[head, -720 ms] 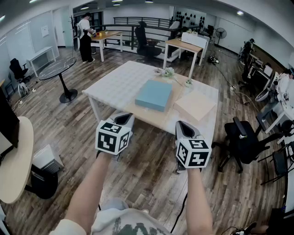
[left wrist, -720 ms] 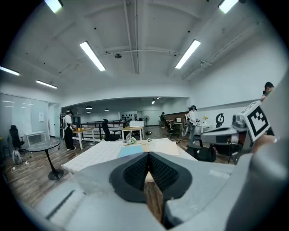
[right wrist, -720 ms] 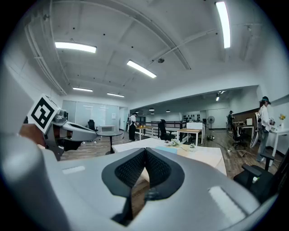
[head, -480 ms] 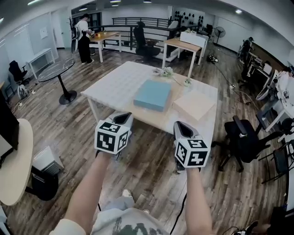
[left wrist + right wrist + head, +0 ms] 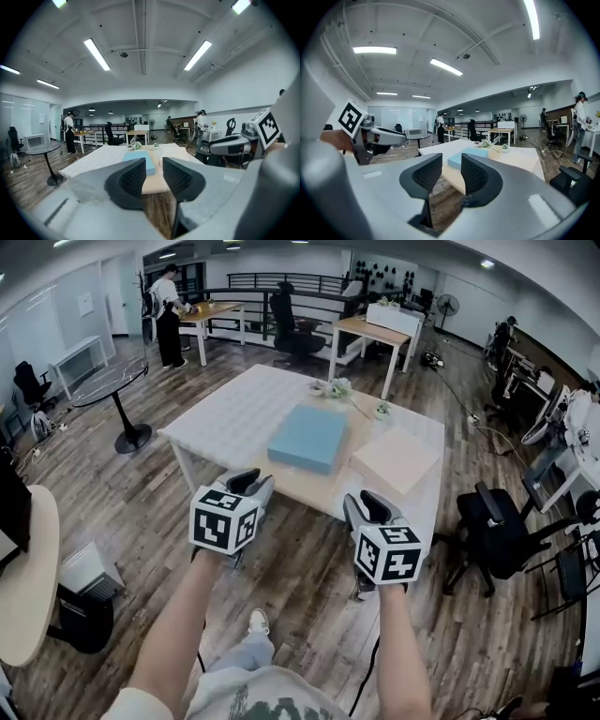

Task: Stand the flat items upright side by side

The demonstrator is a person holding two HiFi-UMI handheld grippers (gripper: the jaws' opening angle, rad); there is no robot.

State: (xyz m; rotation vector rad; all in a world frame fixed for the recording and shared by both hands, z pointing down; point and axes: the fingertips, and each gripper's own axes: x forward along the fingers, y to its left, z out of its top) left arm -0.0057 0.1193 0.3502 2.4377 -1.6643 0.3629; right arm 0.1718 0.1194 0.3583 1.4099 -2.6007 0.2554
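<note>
I read left gripper (image 5: 246,481) and right gripper (image 5: 367,505) both apart, empty, short of the table (image 5: 225,418) — blue box (image 5: 308,438) lies flat at 12 o'clock, beige box (image 5: 397,459) at 1.

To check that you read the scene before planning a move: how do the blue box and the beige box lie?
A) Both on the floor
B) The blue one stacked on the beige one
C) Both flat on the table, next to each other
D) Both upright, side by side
C: the blue box and the beige box each lie flat on the table, with a strip of tabletop between them.
</note>
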